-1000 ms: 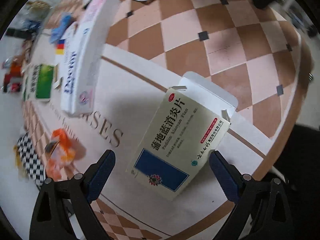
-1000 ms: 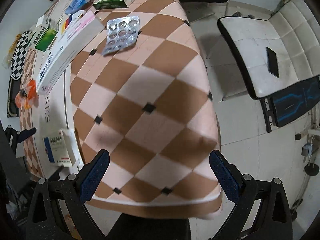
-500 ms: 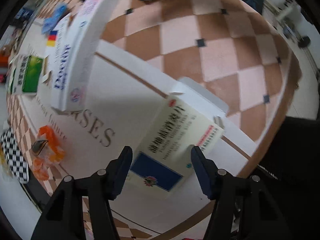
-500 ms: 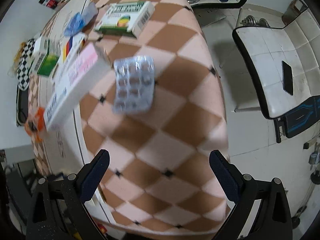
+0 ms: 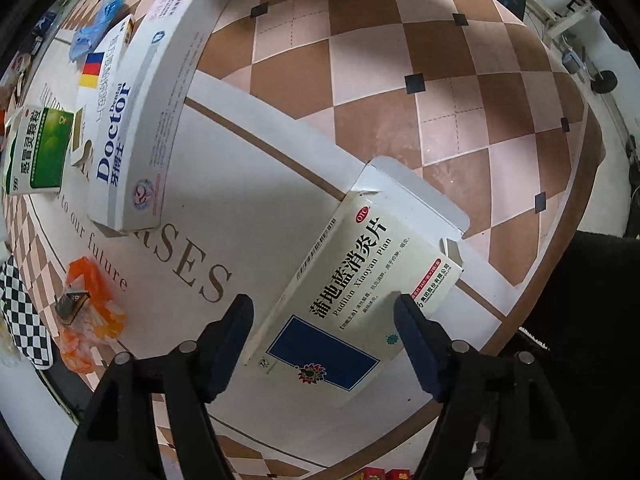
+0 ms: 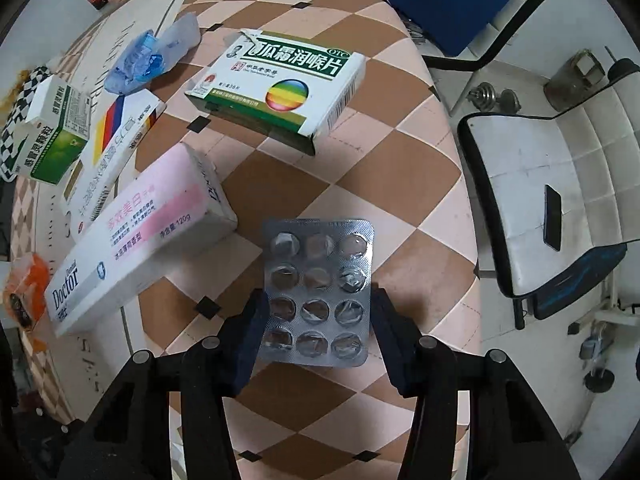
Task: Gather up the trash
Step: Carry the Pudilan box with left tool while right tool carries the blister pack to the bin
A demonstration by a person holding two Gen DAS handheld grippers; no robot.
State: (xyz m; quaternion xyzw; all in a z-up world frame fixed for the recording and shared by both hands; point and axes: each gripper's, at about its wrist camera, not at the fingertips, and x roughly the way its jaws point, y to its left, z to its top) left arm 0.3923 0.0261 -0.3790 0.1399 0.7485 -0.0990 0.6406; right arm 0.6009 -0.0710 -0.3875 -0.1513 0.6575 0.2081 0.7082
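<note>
Under both your hands lies the tabletop (image 6: 400, 184), covered in a brown-and-pink diamond-check cloth and strewn with packaging. The biggest piece is the long Doctor toothpaste box (image 6: 140, 248), lying diagonally between your two work spots, with a green-and-white lozenge box (image 6: 280, 88) further off.

Next in size is the white Pudilan Xiaoyan Pian medicine box (image 5: 360, 292), lying flat near the tabletop's rounded edge with its end flap open at the far end. Your left gripper (image 5: 324, 328) points down over the box's near half. The jaws have just been closing and then opening a little; they stand about half open, one finger just off the box's left edge, the other over its right part, and neither pad presses on it. The box's long axis runs diagonally away to the upper right, so the jaws span its short width, which I judge is the right way to close on it.

Smallest is the silver blister pack (image 6: 316, 292), apparently emptied, flat on the cloth. Your right gripper (image 6: 318, 312) straddles its lower half and its jaws have just been closing; the pads sit at the pack's two long edges. I cannot tell whether they already pinch it. Its long axis runs straight away from you.
</note>
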